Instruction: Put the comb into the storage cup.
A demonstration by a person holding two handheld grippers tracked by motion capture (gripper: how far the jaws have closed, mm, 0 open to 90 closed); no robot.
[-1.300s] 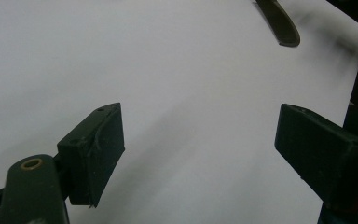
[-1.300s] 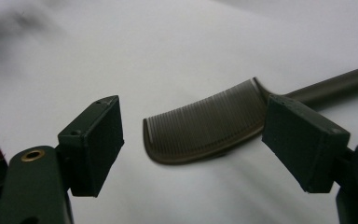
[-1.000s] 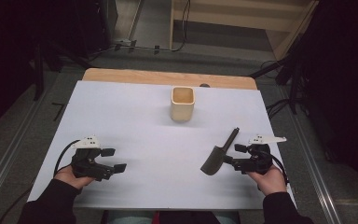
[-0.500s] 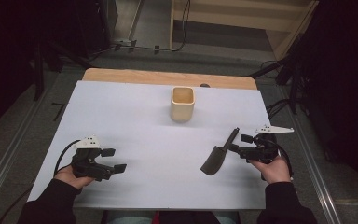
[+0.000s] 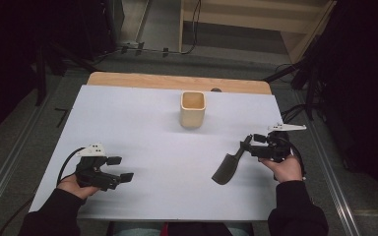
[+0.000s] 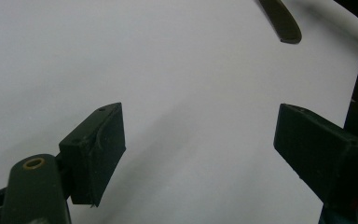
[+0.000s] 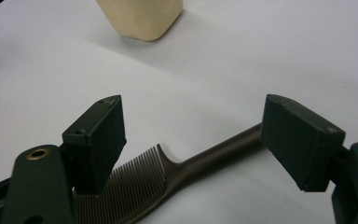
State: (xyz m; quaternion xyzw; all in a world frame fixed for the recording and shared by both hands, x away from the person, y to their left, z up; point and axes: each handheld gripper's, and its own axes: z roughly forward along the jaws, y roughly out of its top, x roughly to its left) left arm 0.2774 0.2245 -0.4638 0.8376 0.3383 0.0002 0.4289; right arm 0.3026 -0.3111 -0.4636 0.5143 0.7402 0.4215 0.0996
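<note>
A dark brown slotted spatula (image 5: 230,165) lies on the white table (image 5: 142,123), blade toward me and handle pointing away. My right gripper (image 5: 251,146) is open at the handle's far end. In the right gripper view the handle (image 7: 214,156) runs low across the gap of my right gripper (image 7: 193,135), touching neither pad. A beige cup (image 5: 193,109) stands upright at the back centre, its base (image 7: 142,16) beyond the jaws. My left gripper (image 5: 120,168) rests open at the front left with nothing in it; my left gripper (image 6: 200,140) faces bare table, with the spatula's blade tip (image 6: 282,21) far off.
A wooden board edge (image 5: 177,81) runs along the table's far side. Metal rails (image 5: 10,162) flank the table on both sides. Cables trail from both grippers.
My right hand and gripper have shifted slightly to the right and away from me. The spatula lies where it was. The left gripper has not moved.
</note>
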